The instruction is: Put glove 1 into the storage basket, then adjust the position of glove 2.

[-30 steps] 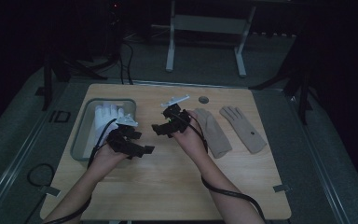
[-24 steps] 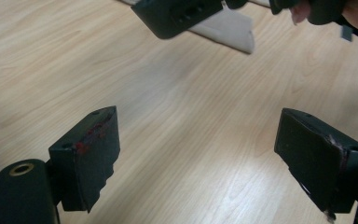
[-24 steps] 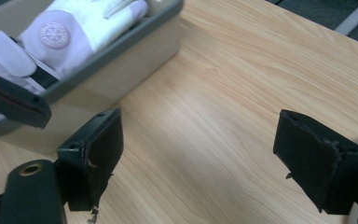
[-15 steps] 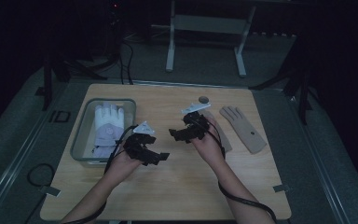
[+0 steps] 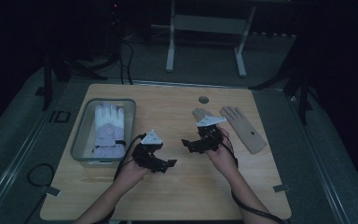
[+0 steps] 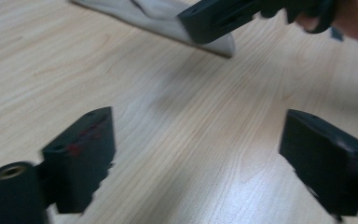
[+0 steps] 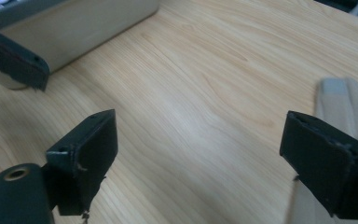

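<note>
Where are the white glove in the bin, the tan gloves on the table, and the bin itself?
white glove (image 5: 109,125), high view, on its palm.
tan gloves (image 5: 242,128), high view, on the palm of the right-hand one.
bin (image 5: 80,137), high view, on its left wall.

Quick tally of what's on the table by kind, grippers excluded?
White gloves: 1, white glove lying in the bin
Tan gloves: 2, left tan glove and right tan glove flat on the table
Bins: 1, grey bin
Total: 4
</note>
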